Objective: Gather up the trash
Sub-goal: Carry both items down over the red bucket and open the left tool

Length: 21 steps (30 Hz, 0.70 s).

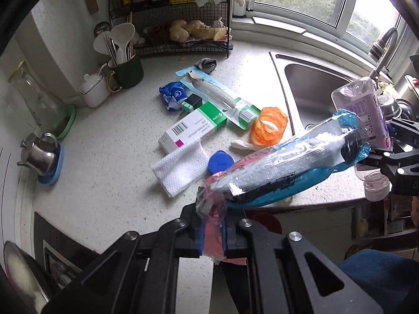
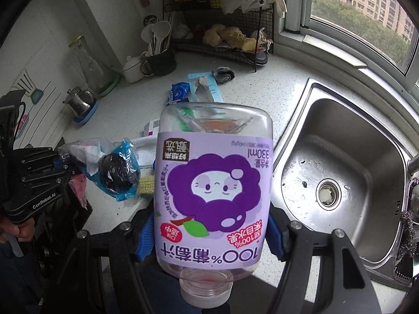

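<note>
My left gripper [image 1: 213,225] is shut on the pink end of a crinkled blue and silver plastic wrapper [image 1: 288,167], which sticks out up and to the right above the counter's front edge. In the right wrist view the same wrapper [image 2: 117,172] hangs from the left gripper [image 2: 60,167] at the left. My right gripper [image 2: 210,238] is shut on a clear juice bottle [image 2: 212,178] with a purple label, cap end toward the camera, blue pads [image 2: 145,238] pressing its sides. On the counter lie a green-white box [image 1: 193,130], an orange plastic ring [image 1: 268,127], a blue cap [image 1: 221,162] and a white towel [image 1: 180,170].
A steel sink [image 2: 340,157] fills the right side, with a faucet [image 1: 382,49] behind it. A wire rack [image 1: 183,26] with ginger stands at the back. A utensil mug [image 1: 128,70], white pot [image 1: 93,91], glass carafe [image 1: 39,96] and steel jug [image 1: 42,151] line the left wall.
</note>
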Available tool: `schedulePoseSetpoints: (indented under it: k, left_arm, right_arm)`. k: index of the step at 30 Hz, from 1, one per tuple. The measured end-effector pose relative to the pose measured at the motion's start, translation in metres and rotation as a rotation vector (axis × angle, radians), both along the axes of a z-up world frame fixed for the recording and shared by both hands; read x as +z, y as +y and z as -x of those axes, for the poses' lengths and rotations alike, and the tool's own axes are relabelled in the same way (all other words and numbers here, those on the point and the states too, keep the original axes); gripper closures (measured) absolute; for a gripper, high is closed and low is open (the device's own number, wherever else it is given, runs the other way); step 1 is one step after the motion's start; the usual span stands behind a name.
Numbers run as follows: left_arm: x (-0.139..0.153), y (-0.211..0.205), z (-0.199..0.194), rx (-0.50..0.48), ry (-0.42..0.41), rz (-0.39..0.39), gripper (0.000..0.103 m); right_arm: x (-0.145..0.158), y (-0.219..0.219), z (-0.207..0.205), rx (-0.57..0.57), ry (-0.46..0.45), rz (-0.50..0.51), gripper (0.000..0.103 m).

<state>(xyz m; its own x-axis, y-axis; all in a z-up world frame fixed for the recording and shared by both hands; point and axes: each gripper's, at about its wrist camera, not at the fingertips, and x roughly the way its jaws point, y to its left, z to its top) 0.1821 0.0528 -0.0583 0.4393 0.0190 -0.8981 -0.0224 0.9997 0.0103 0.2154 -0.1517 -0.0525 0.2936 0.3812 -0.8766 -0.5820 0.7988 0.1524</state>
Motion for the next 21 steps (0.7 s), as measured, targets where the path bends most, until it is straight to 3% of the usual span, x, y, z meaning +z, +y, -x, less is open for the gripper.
schedulePoseSetpoints:
  k: [12, 21]
  left_arm:
    - [-0.019, -0.078, 0.11, 0.049, 0.052, -0.007, 0.095]
    - [-0.046, -0.103, 0.135, 0.055, 0.094, -0.01, 0.095]
  right_arm:
    - [-0.021, -0.067, 0.102, 0.044, 0.055, -0.017, 0.037]
    - [-0.047, -0.078, 0.129, 0.035, 0.108, 0.009, 0.037]
